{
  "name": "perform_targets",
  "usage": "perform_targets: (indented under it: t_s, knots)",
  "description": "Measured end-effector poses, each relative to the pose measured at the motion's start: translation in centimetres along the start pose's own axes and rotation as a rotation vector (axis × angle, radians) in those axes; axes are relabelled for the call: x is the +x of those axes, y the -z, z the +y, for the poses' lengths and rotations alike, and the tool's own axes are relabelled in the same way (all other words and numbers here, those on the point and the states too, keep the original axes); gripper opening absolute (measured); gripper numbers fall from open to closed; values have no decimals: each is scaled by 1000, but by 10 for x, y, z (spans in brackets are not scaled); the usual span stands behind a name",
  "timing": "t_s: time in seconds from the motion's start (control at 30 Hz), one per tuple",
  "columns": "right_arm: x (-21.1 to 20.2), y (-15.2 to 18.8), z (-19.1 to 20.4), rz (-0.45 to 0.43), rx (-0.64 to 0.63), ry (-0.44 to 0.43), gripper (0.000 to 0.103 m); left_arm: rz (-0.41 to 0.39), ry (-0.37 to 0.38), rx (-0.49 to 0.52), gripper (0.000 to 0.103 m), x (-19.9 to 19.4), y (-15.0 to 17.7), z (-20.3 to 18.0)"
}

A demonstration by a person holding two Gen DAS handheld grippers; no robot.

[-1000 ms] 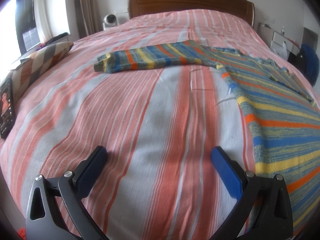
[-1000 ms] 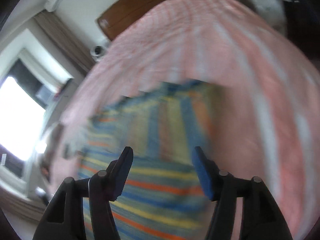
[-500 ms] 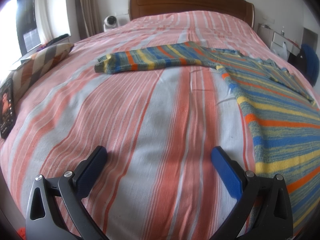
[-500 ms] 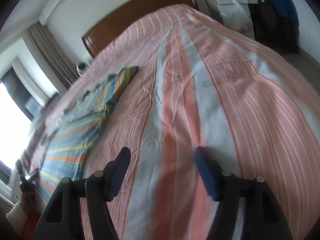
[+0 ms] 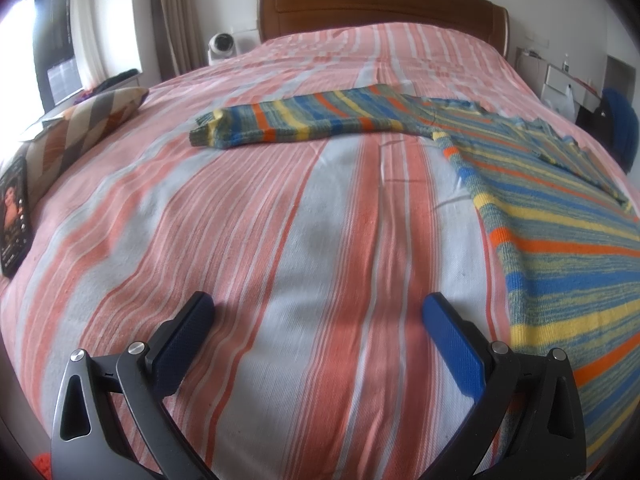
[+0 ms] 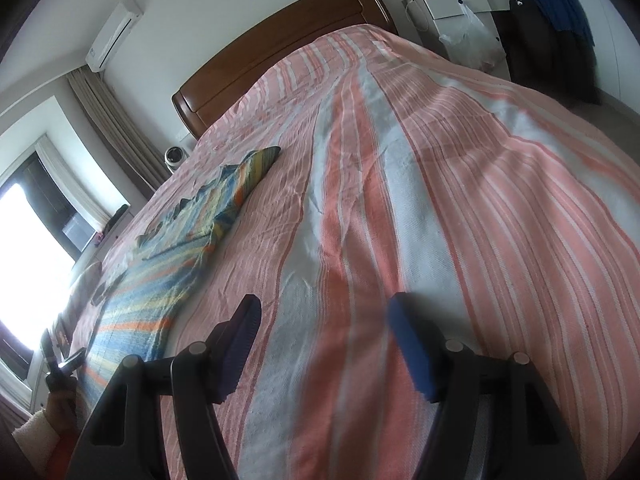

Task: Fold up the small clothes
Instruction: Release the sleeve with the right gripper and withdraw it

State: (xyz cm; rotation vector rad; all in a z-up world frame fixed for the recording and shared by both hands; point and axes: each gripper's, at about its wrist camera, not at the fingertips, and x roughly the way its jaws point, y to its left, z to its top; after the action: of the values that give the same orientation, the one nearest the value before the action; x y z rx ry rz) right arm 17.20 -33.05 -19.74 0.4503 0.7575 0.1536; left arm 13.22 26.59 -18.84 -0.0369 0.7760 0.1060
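Was a bedroom with white walls, the wide bed under a pink-and-white striped cover reaching to a far wooden headboard. Had a bright window and curtains at left, an air conditioner high up, a white cabinet at far right.

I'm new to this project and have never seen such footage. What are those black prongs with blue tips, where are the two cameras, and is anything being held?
No robot here: a person carries a hand-held two-finger gripper in each hand, each with a fisheye camera looking along its fingers. One picture shows the left gripper, the other the right gripper. Both are open and hold nothing, above a bed with a pink-striped cover. On it lies a striped knit sweater, spread flat, one sleeve stretched sideways. A patterned pillow sits at the bed's edge.
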Motion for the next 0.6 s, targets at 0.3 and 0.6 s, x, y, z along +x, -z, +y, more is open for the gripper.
perform_targets:
  t_s: [0.3, 0.6]
  knots:
    - [1, -1, 1, 3, -6, 9, 67, 0, 0, 0, 103, 0, 0, 0]
    - [1, -1, 1, 3, -7, 10, 67, -1, 0, 0, 103, 0, 0, 0]
